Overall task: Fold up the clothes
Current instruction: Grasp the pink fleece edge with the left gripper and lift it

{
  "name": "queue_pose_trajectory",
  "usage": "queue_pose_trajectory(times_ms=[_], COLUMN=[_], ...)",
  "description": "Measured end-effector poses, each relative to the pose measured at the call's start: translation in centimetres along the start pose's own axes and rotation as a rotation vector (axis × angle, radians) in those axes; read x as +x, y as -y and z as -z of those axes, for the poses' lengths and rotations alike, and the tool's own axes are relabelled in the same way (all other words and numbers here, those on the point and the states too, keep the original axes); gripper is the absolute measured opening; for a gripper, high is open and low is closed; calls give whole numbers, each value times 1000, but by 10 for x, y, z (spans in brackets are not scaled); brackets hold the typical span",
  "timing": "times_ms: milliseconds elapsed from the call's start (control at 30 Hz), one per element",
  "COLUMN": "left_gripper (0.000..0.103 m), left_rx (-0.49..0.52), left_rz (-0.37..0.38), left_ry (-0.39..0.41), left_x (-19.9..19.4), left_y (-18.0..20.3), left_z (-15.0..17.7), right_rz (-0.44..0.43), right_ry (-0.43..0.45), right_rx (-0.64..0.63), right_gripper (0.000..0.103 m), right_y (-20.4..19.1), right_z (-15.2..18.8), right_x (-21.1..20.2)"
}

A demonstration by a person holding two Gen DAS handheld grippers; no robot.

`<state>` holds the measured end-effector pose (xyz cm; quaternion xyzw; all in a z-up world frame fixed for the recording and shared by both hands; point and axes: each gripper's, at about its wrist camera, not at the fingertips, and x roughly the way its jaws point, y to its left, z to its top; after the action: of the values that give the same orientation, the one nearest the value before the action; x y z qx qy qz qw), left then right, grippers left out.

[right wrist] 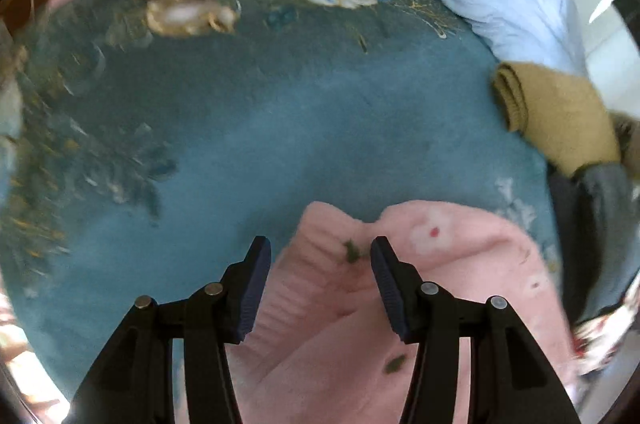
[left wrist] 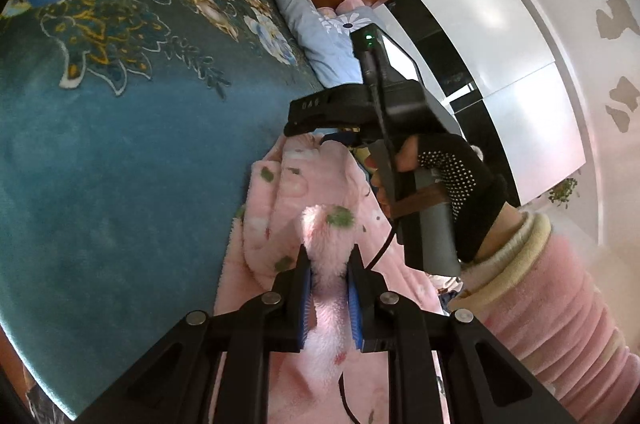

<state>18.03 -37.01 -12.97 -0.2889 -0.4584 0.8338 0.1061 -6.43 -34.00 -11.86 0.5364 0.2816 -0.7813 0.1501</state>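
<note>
Pink fleece garment [left wrist: 304,208] lies on teal blanket [left wrist: 120,152], one bunched fold pinched by left gripper [left wrist: 330,264] as anchor; right gripper [right wrist: 320,256], fingers spread, poised over its edge.

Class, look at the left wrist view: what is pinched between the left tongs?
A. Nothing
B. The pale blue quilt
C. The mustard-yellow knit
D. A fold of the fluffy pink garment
D. The left tongs are shut on a bunched fold of the fluffy pink garment, whose fleece fills the gap between the blue pads.
</note>
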Motion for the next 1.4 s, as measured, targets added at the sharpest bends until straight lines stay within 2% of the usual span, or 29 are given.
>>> queue_pose_trajectory(times_ms=[200,300,500,567,600,633,667,733,767,900,933,967,1100,1167,1233,1400], left_gripper=[19,19,16,16,15,15,15,15,15,15,15,15,16,16,16,16], left_rx=[3,39,83,91,101,111,120,112,103,73,73,73,90,88,82,82], left_rz=[-14,-26,-67,-93,-118,-143,-167,-180,-177,-162,-159,-157,-154,-154,-152,-143], left_ry=[8,5,24,47,66,84,103,113,112,92,85,78,67,65,65,60], left_x=[-3,-3,-4,-7,-7,-8,-9,-9,-9,-8,-6,-5,-5,-5,-6,-7], left_y=[-1,3,7,6,6,5,5,0,-2,-8,-8,-8,-3,-3,-3,-3], left_z=[0,1,2,0,-2,-5,-8,-15,-17,-17,-16,-15,-10,-9,-8,-7], right_rz=[168,308,367,448,519,577,599,567,521,148,89,71,69,111,188,252], right_ry=[10,47,12,78,140,203,253,274,267,113,70,55,1,-25,-42,-113], right_rx=[-66,-96,-42,-41,-55,-66,-70,-49,-26,68,69,60,-27,-89,-154,-159], right_gripper=[53,53,52,45,39,39,39,39,39,39,39,40,41,41,41,41], right_y=[10,17,37,39,38,38,39,46,51,62,59,55,26,13,1,11], right_z=[8,9,-3,-6,-8,-11,-14,-23,-29,-37,-36,-35,-32,-28,-23,-21], right_x=[-12,-16,13,11,5,-1,-9,-18,-23,-16,-9,-5,11,17,20,25])
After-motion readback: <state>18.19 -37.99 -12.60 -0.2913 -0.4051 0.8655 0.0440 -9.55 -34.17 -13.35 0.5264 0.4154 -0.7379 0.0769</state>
